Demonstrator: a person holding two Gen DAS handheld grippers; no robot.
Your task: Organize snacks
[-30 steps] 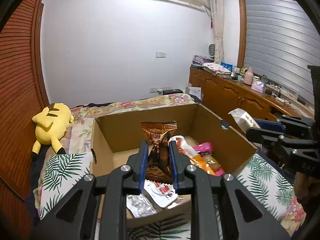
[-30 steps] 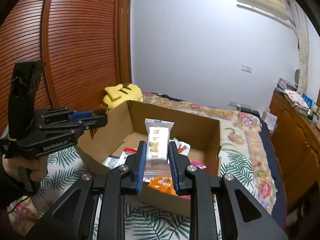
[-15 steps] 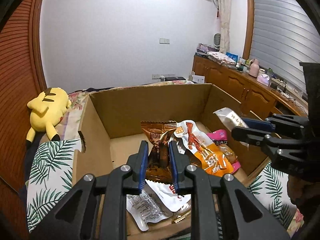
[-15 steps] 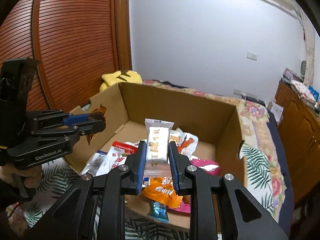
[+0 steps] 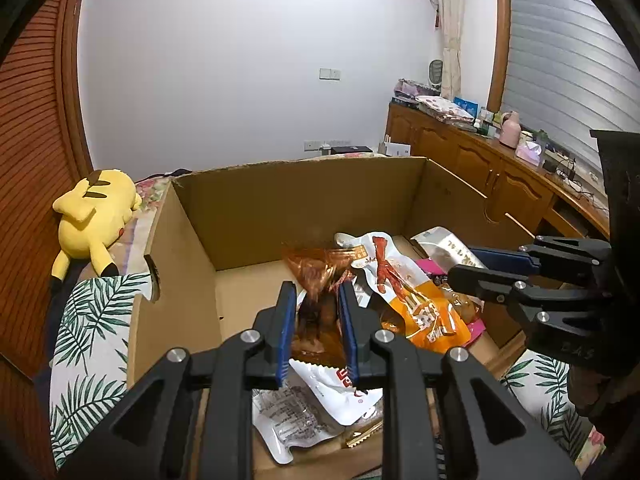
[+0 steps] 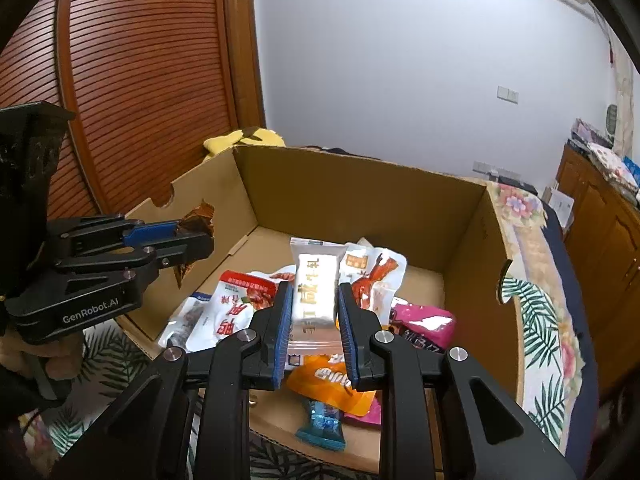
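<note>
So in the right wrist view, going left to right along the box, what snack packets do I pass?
Clear grey packet → red-and-white packet → white packet in the right gripper → pink packet.

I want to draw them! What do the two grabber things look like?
Both are black plastic. The left gripper and right gripper each have blue finger pads and round silver bolts. The left one's side says "GenRobot.AI" in white letters.
</note>
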